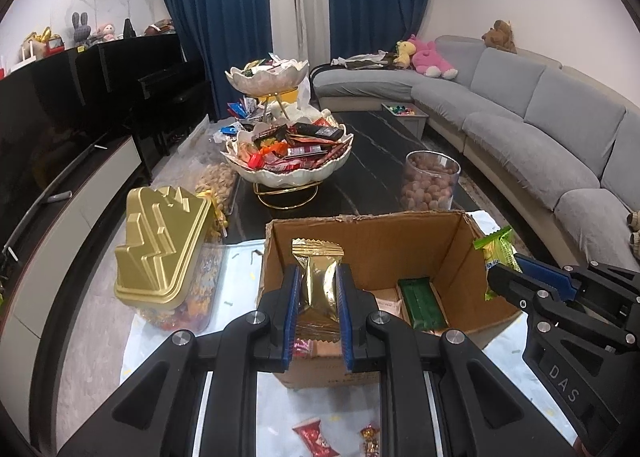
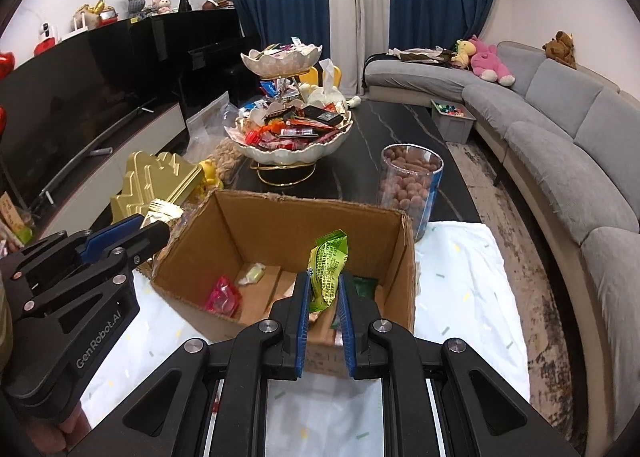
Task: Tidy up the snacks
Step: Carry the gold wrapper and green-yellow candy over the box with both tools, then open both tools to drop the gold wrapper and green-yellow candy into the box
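An open cardboard box [image 1: 372, 233] [image 2: 280, 213] stands on a white cloth in front of me. My left gripper [image 1: 318, 277] is shut on a gold snack packet [image 1: 318, 277] and holds it over the box's near left side. My right gripper [image 2: 325, 283] is shut on a green snack packet [image 2: 329, 267] over the box's near right side; the green packet also shows in the left wrist view [image 1: 496, 253]. Inside the box lie a green pack [image 1: 422, 303], a pink wrapper [image 2: 223, 295] and a pale candy [image 2: 252, 273].
A two-tier shell bowl stand [image 1: 288, 173] full of snacks stands behind the box. A clear jar of brown nuts [image 1: 430, 181] is at the back right, a gold-lidded container [image 1: 160, 253] at the left. Loose candies [image 1: 308, 433] lie on the cloth. A grey sofa [image 1: 540, 129] is to the right.
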